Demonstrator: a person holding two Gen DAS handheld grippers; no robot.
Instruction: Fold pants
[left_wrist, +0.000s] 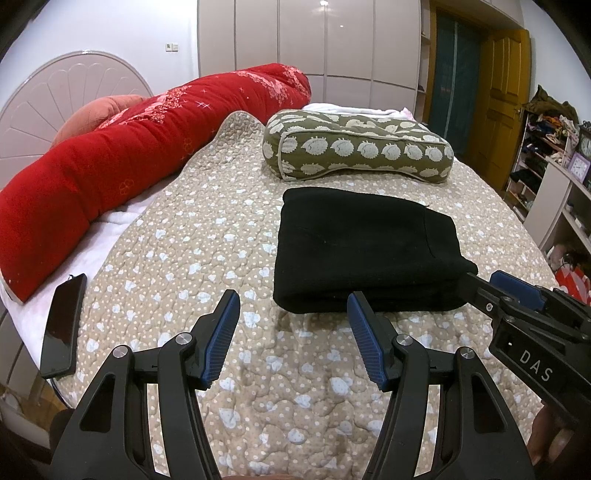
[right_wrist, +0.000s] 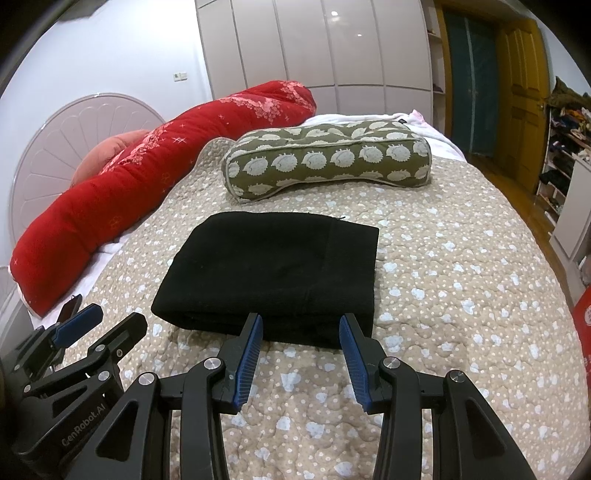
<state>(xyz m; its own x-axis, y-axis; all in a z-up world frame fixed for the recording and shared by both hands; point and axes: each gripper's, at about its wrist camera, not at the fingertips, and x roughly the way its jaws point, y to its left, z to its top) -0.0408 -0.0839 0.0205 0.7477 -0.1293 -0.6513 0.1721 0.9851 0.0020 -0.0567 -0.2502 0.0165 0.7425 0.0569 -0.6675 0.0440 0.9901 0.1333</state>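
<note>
**Two open grippers at a nearly finished fold**

Two grippers are seen with their fingers spread apart and nothing held: the left gripper (left_wrist: 293, 308) hovers just short of the near edge of the black pants (left_wrist: 364, 247), and the right gripper (right_wrist: 301, 326) is set against that same near edge. The pants are laid as a compact, layered rectangle on the quilted bedspread (right_wrist: 461, 266), between the hedgehog-print pillow (right_wrist: 325, 162) and the near edge of the bed. The folding is judged essentially complete. If tidying is wanted, the near fold should be pressed flat and squared lightly, so that the stacked layers are not dragged or reopened.
</note>
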